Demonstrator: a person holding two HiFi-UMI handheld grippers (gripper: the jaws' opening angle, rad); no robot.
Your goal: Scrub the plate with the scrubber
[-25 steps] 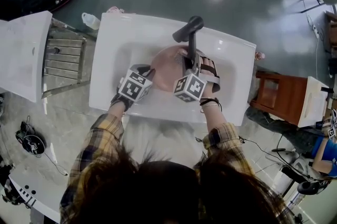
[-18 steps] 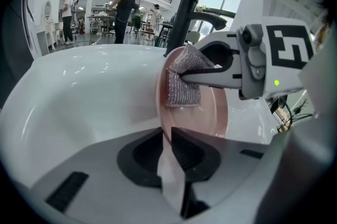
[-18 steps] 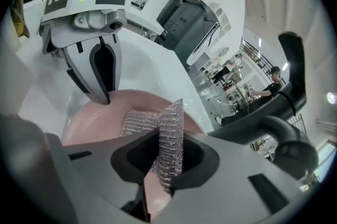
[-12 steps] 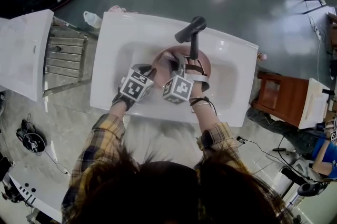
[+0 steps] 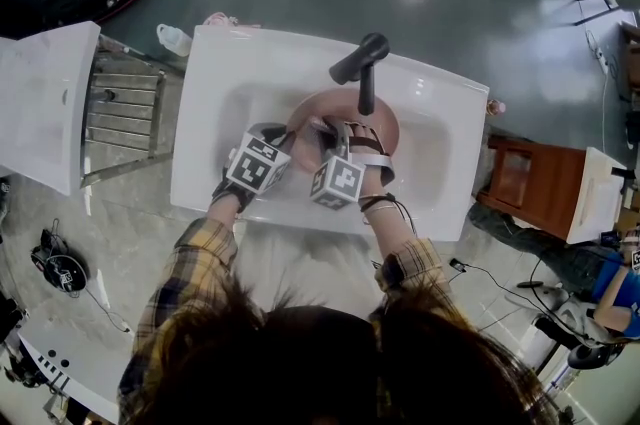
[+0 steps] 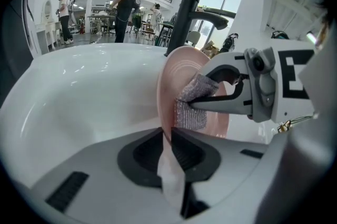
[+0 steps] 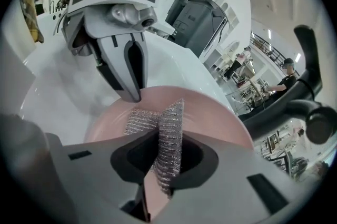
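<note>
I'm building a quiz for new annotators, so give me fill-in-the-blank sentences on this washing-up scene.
The left gripper is shut on the rim of a pink ____. The right gripper is shut on a silvery mesh ____. Both work inside a white ____. The faucet's colour is ____.
Missing words: plate; scrubber; sink; black.
</note>
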